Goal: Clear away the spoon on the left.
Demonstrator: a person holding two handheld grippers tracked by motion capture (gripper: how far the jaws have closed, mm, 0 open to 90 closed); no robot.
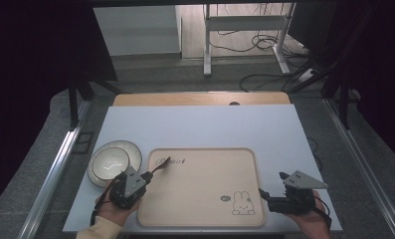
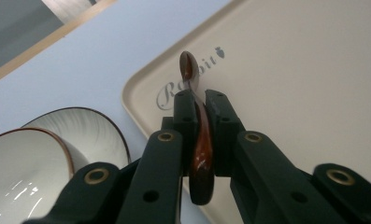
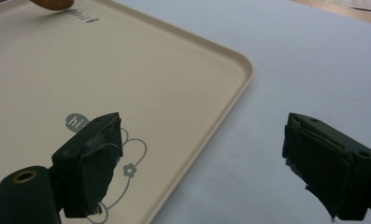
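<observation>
My left gripper (image 1: 150, 175) is shut on a dark reddish-brown spoon (image 2: 201, 140), whose handle sits edge-on between the pads. The spoon's bowl (image 1: 163, 163) reaches out over the top-left corner of the beige tray (image 1: 200, 219), above the printed word. In the left gripper view the spoon tip (image 2: 189, 67) hangs over that lettering. My right gripper (image 1: 272, 186) rests near the tray's right edge over the white table, jaws wide apart with nothing between them; in the right gripper view its gap (image 3: 202, 163) spans the tray rim.
A white bowl (image 1: 109, 164) on a striped plate (image 1: 130, 149) stands left of the tray, close to my left gripper. The tray (image 3: 127, 88) bears a rabbit drawing (image 1: 243, 204) at its front right. White tabletop (image 1: 210, 127) stretches behind the tray.
</observation>
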